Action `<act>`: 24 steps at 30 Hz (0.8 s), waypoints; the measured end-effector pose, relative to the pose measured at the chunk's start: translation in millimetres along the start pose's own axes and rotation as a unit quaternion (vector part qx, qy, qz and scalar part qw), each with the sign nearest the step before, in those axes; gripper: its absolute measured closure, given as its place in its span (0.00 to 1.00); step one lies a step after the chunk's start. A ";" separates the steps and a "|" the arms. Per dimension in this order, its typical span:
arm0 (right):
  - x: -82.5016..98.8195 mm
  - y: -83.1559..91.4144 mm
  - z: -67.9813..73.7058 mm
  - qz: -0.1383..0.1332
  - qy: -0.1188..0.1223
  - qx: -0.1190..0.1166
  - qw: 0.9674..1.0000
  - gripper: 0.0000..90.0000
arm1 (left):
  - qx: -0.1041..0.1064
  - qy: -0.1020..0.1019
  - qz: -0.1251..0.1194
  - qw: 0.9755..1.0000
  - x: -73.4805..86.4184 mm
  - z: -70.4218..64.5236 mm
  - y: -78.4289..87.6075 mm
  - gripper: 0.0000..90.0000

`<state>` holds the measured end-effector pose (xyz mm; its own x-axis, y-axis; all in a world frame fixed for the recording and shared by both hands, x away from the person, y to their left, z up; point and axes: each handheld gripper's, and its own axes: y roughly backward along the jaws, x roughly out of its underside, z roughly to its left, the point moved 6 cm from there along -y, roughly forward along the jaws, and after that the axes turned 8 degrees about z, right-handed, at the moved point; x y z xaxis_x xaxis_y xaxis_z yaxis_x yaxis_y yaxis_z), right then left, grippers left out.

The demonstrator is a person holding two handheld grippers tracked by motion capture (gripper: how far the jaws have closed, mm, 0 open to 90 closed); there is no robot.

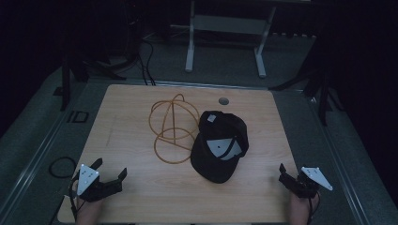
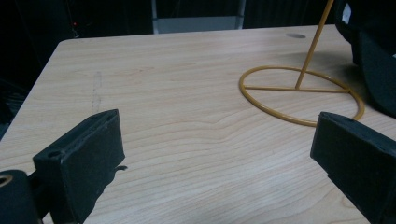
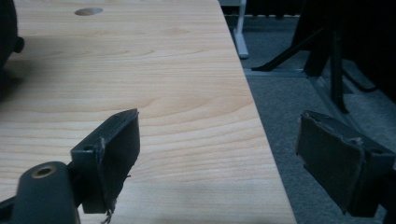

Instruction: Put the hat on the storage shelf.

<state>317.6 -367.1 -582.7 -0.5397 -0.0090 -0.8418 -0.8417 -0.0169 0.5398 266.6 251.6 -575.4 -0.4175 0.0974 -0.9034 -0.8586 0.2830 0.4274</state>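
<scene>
Cap [image 1: 219, 145], black, lies upside down near the middle of the tabletop [image 1: 131, 201], a little right of centre, its brim pointing toward the near edge and its crown toward the far side, so its long axis runs near to far. Just left of it stands a yellow wire stand [image 1: 172, 127], its round base touching or almost touching the cap's left side. Both tools are released and grasp nothing: the left tool [image 1: 111, 174] hovers at the near left corner, the right tool [image 1: 284, 174] at the near right edge, jaws wide apart on each. From either tool the cap lies farther in and toward the middle. The right tool looks the nearer, with the brim the closest part; the stand sits between the left tool and the crown.
</scene>
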 end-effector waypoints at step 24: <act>-42.4 25.5 17.6 0.002 0.005 -0.071 0.997 0.15 | 0.008 -0.006 0.002 1.000 0.6 -7.1 0.5 0.04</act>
<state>318.7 -349.5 -533.2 -0.5426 -0.0187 -0.8398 -0.8276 -0.1593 0.5383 263.8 245.1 -575.5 -0.4167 0.1092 -0.9025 -0.8525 0.2977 0.4296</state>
